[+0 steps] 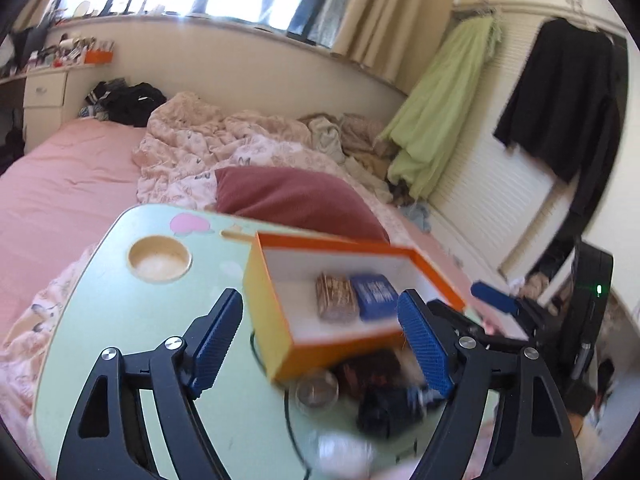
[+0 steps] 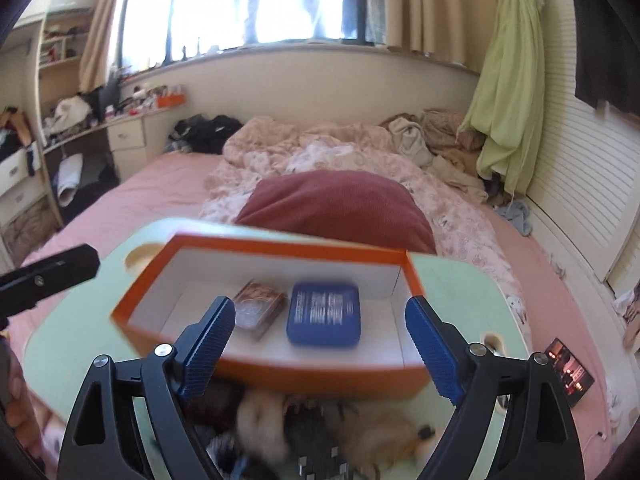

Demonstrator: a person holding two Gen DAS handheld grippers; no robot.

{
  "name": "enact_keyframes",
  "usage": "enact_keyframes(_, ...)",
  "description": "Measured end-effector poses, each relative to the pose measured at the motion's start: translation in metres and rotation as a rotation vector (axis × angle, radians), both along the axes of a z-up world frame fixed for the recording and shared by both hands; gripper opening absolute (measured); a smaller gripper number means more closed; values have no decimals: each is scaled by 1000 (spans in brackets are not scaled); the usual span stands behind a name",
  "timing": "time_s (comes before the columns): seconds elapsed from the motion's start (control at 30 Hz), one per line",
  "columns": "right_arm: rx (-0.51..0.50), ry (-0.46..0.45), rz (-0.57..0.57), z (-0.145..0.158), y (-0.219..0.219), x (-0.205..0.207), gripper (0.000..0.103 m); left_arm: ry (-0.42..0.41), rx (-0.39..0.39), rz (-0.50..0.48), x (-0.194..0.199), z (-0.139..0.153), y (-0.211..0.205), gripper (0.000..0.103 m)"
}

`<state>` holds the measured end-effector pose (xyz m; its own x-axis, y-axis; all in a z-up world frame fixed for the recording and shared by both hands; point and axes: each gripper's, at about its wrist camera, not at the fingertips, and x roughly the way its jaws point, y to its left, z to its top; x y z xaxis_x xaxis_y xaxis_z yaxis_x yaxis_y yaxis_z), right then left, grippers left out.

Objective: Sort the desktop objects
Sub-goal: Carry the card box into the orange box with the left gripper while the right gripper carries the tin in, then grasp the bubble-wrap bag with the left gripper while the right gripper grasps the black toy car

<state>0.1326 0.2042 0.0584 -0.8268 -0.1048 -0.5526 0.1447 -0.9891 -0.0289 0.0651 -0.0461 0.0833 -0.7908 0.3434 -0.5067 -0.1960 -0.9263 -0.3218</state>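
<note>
- On the pale green lap table [image 1: 120, 320], seen from the left wrist, an orange box [image 1: 272, 300] stands open; a blue tin [image 1: 374, 296] and a brown patterned pack [image 1: 336, 298] lie side by side in it.
- Left gripper [image 1: 320, 340]: jaws wide, nothing pinched, near box corner between them. A blurred dark clutter [image 1: 384, 392] lies just before the box.
- From the right wrist, the right gripper [image 2: 320, 344] is spread wide and empty over the box's [image 2: 280, 372] near wall; the tin [image 2: 324, 314] sits right of the pack [image 2: 258, 308].
</note>
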Motion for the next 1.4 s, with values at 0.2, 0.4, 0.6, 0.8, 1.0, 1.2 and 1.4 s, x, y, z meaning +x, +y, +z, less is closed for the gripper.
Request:
enact_keyframes(0.2,-27,-111,31,-22,13,44,87,-211,-77,-87,22,-35,21,80)
enact_keyframes(0.4,42,-161,15,-41,12,67,88,-259,-258,-94,37,-61,47,80)
enact_keyframes(0.6,21,-297,31,-65,14,51,89,-260,-368,-32,35,-73,52,91)
enact_keyframes(0.8,-83,-368,30,-74,33,41,103,-263,-394,-12,32,-79,49,103)
enact_keyframes(1.0,-74,-364,29,-72,33,45,103,-262,-393,-16,32,-79,49,103)
enact_keyframes(1.2,-73,-363,29,-71,34,46,103,-241,-321,-57,36,-73,48,102)
enact_keyframes(1.4,-78,-360,32,-68,32,46,103,-183,-220,-121,28,-54,51,90)
